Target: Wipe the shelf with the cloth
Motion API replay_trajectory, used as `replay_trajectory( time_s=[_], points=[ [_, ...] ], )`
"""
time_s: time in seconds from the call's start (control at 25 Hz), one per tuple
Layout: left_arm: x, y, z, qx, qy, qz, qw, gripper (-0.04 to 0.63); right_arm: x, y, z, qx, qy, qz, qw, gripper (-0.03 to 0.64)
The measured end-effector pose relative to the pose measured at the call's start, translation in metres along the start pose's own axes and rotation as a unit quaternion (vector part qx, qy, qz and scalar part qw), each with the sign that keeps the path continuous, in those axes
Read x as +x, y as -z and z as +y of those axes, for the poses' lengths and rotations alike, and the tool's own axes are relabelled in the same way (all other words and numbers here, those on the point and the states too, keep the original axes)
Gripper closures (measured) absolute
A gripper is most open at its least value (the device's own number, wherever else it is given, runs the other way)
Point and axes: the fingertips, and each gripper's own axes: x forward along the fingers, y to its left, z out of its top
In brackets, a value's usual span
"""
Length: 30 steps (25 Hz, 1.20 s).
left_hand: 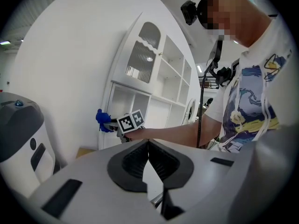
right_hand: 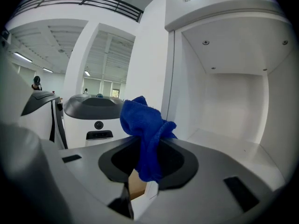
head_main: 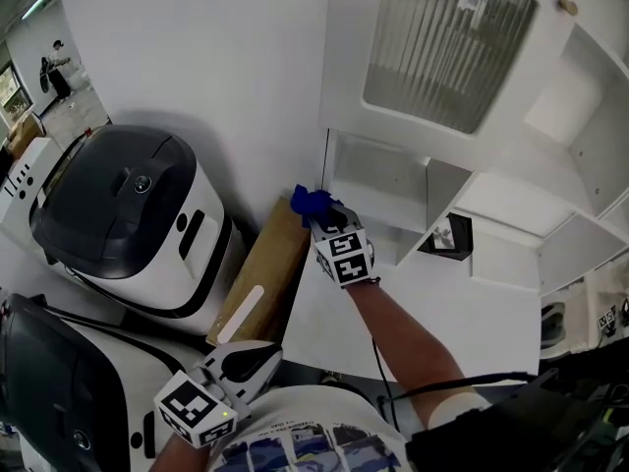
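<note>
Far left on the floor is a big white-and-dark machine, with a brown cardboard box just beside it along the white wall. The left gripper hangs low by the person's shirt, well away from the shelf. Its jaws are pressed together with nothing between them.

Moving right, the right gripper is held out on an outstretched arm, and it's pinching the blue cloth. The cloth is bunched up between the jaws, with a wad sticking up past the tips and a bit hanging down into the gap. It sits right at the left front edge of the white shelf, at the lower open compartment. Can't tell if it's actually touching the board.
</note>
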Motion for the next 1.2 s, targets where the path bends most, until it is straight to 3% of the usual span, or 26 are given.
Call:
replay_trajectory(
  time_s=[0.52,1.2],
  points=[
    [0.003,0.001,-0.002,-0.001,0.006,0.005,1.0,0.583,0.0,0.024,-0.004,0.005,0.001,0.023,1.0,0.495],
    [0.027,-0.003,-0.02,0.014,0.056,0.019,0.9982,0.583,-0.048,0.048,-0.051,0.025,0.048,0.037,0.998,0.495]
  ],
)
